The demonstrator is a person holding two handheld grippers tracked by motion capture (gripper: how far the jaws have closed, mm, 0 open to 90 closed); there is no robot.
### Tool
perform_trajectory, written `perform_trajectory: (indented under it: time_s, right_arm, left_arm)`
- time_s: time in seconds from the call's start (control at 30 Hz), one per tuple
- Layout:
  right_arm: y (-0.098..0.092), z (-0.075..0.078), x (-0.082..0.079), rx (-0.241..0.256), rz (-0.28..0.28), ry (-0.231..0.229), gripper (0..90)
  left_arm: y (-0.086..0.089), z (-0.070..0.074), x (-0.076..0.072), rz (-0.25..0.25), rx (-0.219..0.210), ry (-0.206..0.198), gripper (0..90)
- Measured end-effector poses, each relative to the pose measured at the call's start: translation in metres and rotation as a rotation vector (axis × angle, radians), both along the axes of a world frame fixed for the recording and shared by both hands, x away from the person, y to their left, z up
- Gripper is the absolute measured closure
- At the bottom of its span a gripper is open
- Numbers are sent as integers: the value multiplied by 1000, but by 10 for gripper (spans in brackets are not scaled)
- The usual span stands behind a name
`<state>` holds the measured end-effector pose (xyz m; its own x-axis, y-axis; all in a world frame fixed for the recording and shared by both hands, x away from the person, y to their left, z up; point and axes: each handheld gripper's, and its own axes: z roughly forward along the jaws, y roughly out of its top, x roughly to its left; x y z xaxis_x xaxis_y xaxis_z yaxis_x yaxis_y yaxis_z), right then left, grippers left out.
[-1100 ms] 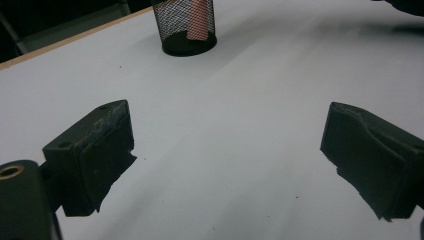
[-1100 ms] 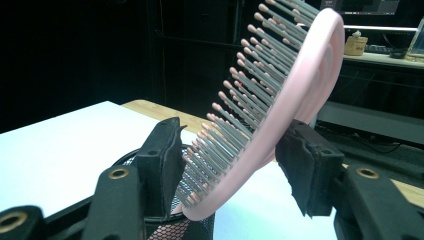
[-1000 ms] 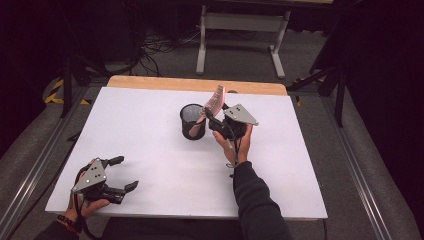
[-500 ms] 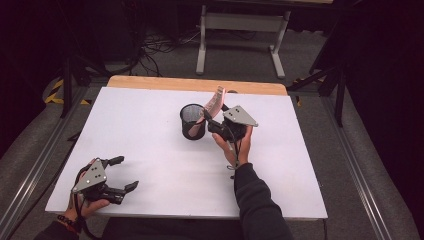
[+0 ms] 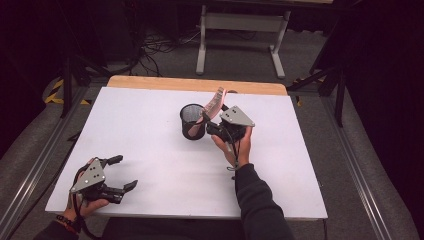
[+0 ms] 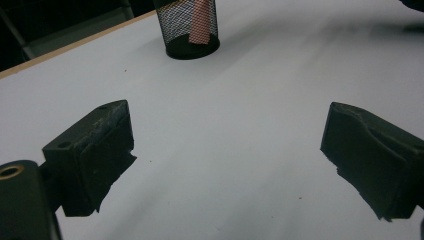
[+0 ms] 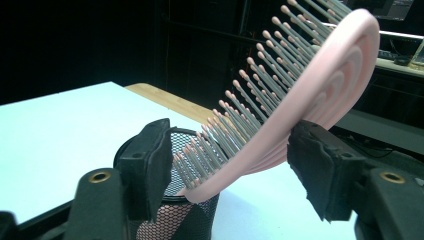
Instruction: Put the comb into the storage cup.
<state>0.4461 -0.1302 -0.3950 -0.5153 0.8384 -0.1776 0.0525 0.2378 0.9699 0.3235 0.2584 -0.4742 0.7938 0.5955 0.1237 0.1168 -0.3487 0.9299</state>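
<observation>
- Hairbrush (image 7: 280, 115): pink, curved body with grey pink-tipped bristles; stands tilted, handle end down inside the mesh cup, head rising above the rim. In the high view the hairbrush (image 5: 214, 104) leans away from the person, toward the far edge of the desk.
- Mesh cup (image 5: 192, 121): black wire, round, upright on the desk, slightly beyond its middle; the pink handle shows through the mesh in the left claw view (image 6: 201, 22).
- Right claw (image 7: 230, 165): jaws part-open on either side of the brush, one just beside the bristles, the other against the brush's back; whether both press on it cannot be told. Held above the cup by the person's right hand (image 5: 232, 147), dark sleeve behind.
- Left claw (image 5: 120, 172): jaws spread wide, nothing between them; held low over the near left corner of the desk, well apart from the cup.
- Desk (image 5: 140, 125): white top, wooden strip along the far edge.
</observation>
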Motion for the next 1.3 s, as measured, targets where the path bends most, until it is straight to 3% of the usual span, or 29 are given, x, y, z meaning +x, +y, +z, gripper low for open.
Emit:
perform_trajectory:
  time_s: [0.4,1.03,1.3]
  right_arm:
    - [1,11,-3,-44,-5,-12,281]
    - [-4,23,-8,-46,-10,-23,229]
    - [-1,25,-11,-78,-26,-33,147]
  left_arm:
    - [0,1,0,-1,-4,-1,77]
    - [-1,0,0,-6,-8,4,77]
    - [-1,0,0,-11,-13,3,75]
